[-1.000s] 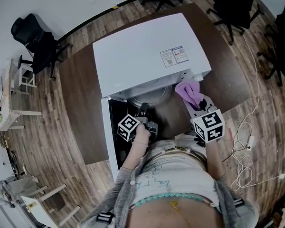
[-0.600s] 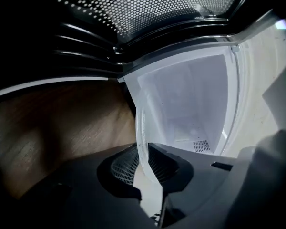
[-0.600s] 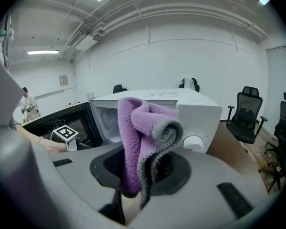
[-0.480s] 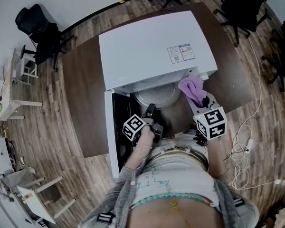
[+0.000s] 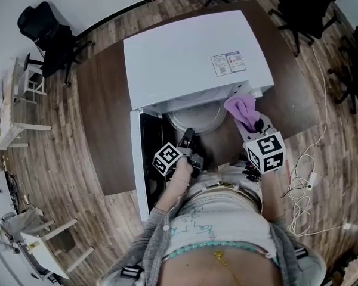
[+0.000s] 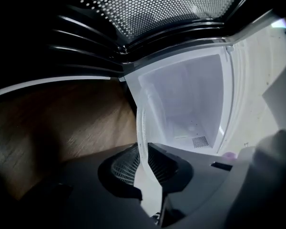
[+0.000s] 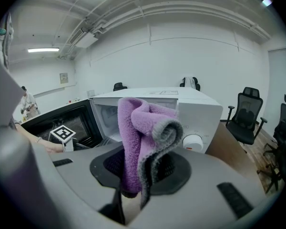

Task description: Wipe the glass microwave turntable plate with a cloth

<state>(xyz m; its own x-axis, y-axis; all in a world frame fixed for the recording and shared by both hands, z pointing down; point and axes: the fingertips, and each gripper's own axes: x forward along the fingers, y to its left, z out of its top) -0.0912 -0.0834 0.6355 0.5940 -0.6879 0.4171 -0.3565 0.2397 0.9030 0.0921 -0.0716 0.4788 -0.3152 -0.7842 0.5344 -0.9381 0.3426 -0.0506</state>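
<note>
Right now the microwave (image 5: pixel 191 52) stands in the middle of the brown table (image 5: pixel 101 130), its front toward the near edge and its door (image 5: pixel 144 159) swung wide open on the left. The glass plate (image 5: pixel 196 115) is at the mouth of the oven, partly under the roof of the cavity and partly sticking out toward the person. Whether it rests on the cavity floor or hangs clear of it cannot be told.

The left gripper (image 5: pixel 187 137) reaches in from the near edge and meets the plate's near rim. In the left gripper view its jaws are clamped on the plate (image 6: pixel 142 128), which shows edge-on as a thin pale band running up from between them. The white cavity (image 6: pixel 190 99) lies beyond, and the dotted mesh of the door (image 6: pixel 157 4) is above.

The right gripper (image 5: pixel 254 124) hangs in front of the oven's right side, apart from the plate. It pinches a folded purple cloth (image 5: pixel 241 108), and the cloth does not touch the glass. In the right gripper view the cloth (image 7: pixel 143 132) stands up from between the closed jaws, its grey edge curling to the right. Behind it sits the oven's white knob (image 7: pixel 193 142).
</note>
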